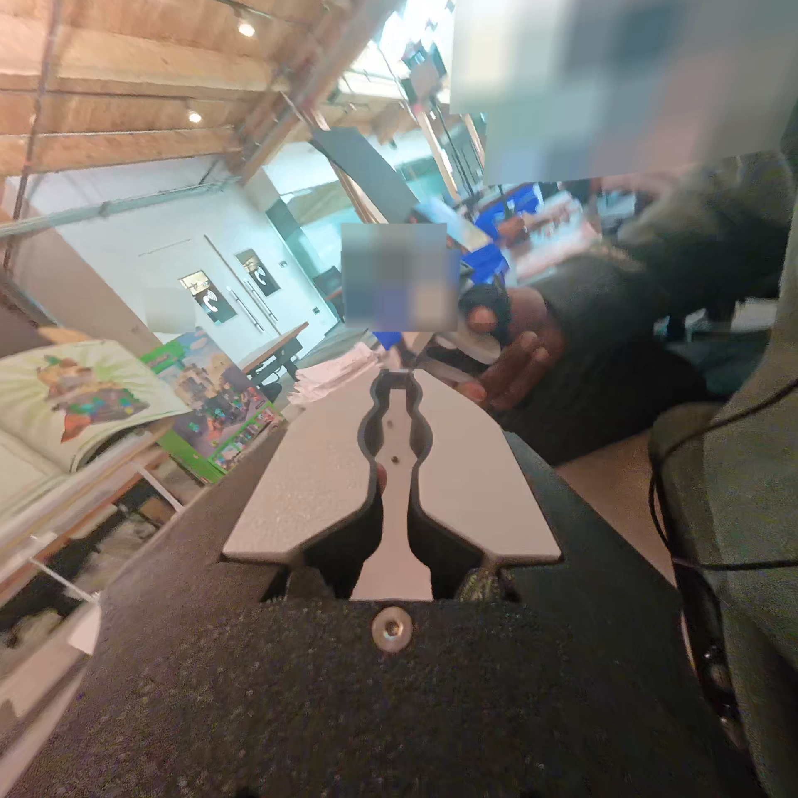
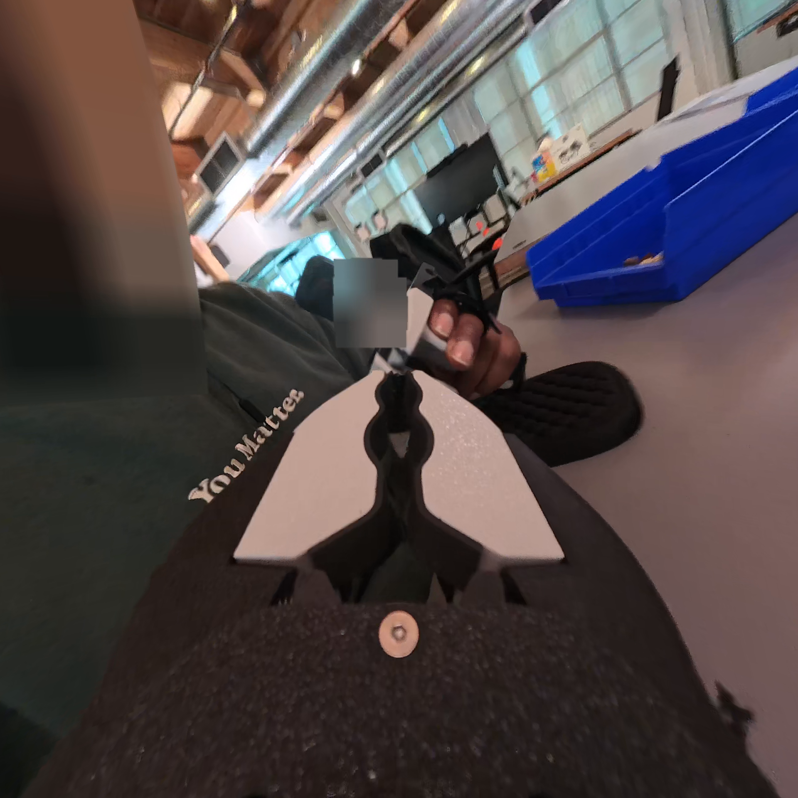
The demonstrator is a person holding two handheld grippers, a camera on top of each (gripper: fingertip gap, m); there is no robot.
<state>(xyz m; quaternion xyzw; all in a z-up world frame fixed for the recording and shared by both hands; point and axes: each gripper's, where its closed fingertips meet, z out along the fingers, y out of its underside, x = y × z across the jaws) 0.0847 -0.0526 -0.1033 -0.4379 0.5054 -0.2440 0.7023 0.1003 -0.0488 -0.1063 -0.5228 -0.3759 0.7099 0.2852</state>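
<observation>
both grippers (image 1: pixel 396 375) (image 2: pixel 396 375) nearly closed; the pinched object is unclear.

Both wrist views look along their fingers (image 1: pixel 328 466) (tilted upward), facing each other.

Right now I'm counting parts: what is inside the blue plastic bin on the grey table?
The blue plastic bin shows a few small brownish pieces by its front wall. That wall hides the rest of the floor.
</observation>
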